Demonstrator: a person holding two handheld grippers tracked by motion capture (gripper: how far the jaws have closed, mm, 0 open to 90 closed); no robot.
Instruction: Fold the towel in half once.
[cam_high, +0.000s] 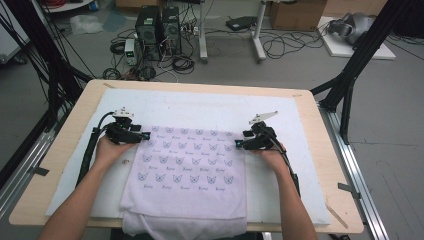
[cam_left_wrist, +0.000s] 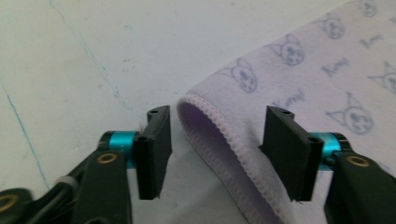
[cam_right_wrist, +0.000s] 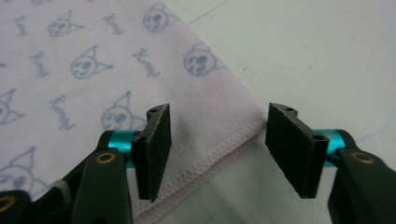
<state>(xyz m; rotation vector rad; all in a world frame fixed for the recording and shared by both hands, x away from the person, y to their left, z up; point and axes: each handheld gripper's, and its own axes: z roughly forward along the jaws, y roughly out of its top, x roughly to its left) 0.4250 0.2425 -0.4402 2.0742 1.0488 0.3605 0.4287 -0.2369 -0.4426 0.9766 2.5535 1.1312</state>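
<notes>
**Both grippers released at towel's far corners**

Your left gripper and right gripper stand open, each straddling a hemmed corner without pressing it. The lilac cat-print towel lies flat on the bench, its near edge overhanging.

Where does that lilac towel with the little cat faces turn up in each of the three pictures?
High view: the towel lies mid-table on the white mat, its near end hanging over the table's front edge.
Left gripper view: right side, its stitched hem running between the open jaws.
Right gripper view: the towel fills the left, hem between the open jaws.
Shared landmark: the stitched hem and cat-face print.
</notes>
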